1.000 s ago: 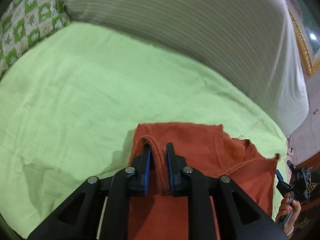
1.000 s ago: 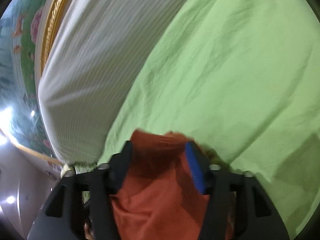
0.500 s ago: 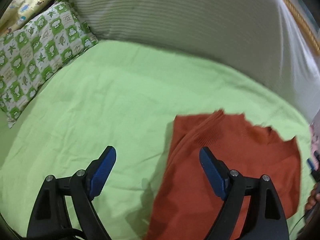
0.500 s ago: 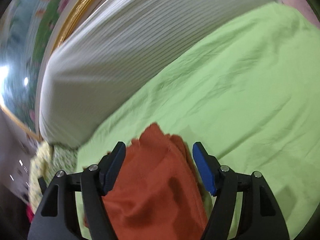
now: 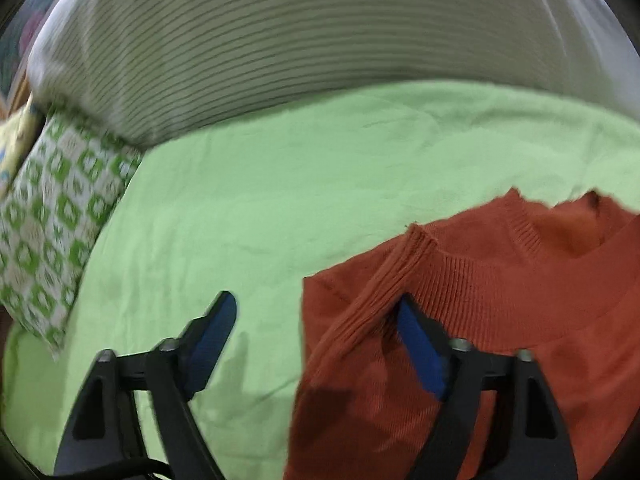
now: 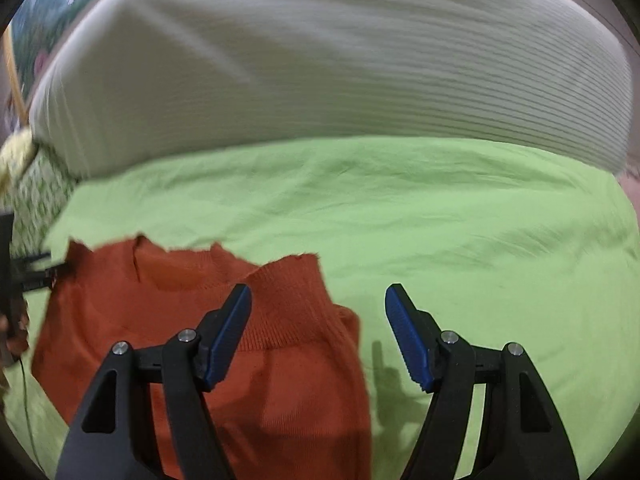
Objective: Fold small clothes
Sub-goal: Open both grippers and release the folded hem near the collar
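Observation:
A rust-orange knit sweater [image 5: 500, 304] lies folded on the light green bedsheet [image 5: 280, 184]. In the left wrist view it fills the lower right, with a ribbed fold edge [image 5: 392, 276] running toward my right finger. My left gripper [image 5: 316, 316] is open and empty above the sweater's left edge. In the right wrist view the sweater [image 6: 160, 320] lies at lower left on the sheet [image 6: 440, 220]. My right gripper [image 6: 318, 312] is open and empty above its right edge. The left gripper shows at the far left edge [image 6: 28, 272].
A large white ribbed cushion [image 5: 300, 36] runs along the back of the bed; it also shows in the right wrist view [image 6: 340, 60]. A green-and-white patterned pillow [image 5: 52, 216] lies at the left. A gold frame edge [image 6: 12, 68] shows at far left.
Both grippers have let go of the sweater, opened wide and pulled back. The sweater now lies flat on the sheet. Both views have swung toward the cushion.

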Demonstrator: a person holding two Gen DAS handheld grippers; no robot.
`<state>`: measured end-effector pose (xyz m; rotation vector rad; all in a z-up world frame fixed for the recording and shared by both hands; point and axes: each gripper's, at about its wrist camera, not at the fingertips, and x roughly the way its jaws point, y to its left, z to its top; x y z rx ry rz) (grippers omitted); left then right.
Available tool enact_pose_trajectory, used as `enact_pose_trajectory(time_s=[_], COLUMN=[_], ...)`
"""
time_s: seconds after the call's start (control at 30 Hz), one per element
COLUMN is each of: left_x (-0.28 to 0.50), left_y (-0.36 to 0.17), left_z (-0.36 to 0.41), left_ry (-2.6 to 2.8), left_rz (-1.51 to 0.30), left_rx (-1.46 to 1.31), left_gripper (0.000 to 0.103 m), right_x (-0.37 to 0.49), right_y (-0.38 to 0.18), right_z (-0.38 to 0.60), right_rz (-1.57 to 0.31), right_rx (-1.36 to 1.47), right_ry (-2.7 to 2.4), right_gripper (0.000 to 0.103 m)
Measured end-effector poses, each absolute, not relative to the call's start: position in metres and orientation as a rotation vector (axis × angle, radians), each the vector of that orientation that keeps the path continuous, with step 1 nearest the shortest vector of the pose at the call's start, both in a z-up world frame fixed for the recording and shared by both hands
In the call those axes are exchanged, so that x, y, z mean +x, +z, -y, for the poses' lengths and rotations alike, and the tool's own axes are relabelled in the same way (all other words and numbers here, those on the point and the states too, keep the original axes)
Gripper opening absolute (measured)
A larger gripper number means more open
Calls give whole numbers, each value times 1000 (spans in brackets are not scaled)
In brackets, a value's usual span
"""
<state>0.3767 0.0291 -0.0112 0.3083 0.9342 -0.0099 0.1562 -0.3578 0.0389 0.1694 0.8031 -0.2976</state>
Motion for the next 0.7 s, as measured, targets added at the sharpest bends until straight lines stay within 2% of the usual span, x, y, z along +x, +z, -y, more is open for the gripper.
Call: enact_pose_trajectory(time_s=[0.03, 0.07, 0.1, 0.13, 0.33, 0.47, 0.5, 0.6, 0.63, 0.67, 0.7], left_x=[378, 380, 380, 378, 386, 392, 388, 374, 368, 362, 355], left_y=[-15, -22, -25, -25, -26, -46, -43, -23, -16, -10, -4], left_z=[-26, -23, -22, -22, -42, -48, -50, -60, -63, -63, -65], left_ry=[-14, -12, 7, 16, 174, 180, 176, 138, 129, 117, 107], left_rz=[-943, -957, -956, -939, -900, -959, -953, -931, -919, -913, -906], left_rx=[325, 347, 364, 369, 360, 389, 382, 309, 299, 292, 285], left_gripper=[28, 10, 7, 6, 2, 4, 8, 13, 18, 23, 37], right_x=[165, 170, 174, 176, 161, 171, 172, 165, 160, 154, 148], right_y=[30, 23, 17, 14, 30, 2, -2, 10, 19, 28, 37], right_z=[353, 348, 344, 343, 376, 382, 379, 372, 370, 369, 367], right_rz=[-839, -861, -873, -888, -766, -874, -882, -834, -799, -767, -738], right_rx=[121, 77, 52, 44, 221, 219, 190, 172, 183, 192, 204], right_ry=[-292, -294, -286, -284, -365, -406, -426, -499, -512, -513, -509], right_gripper=[70, 51, 32, 7, 7, 8, 8, 38, 54, 61, 61])
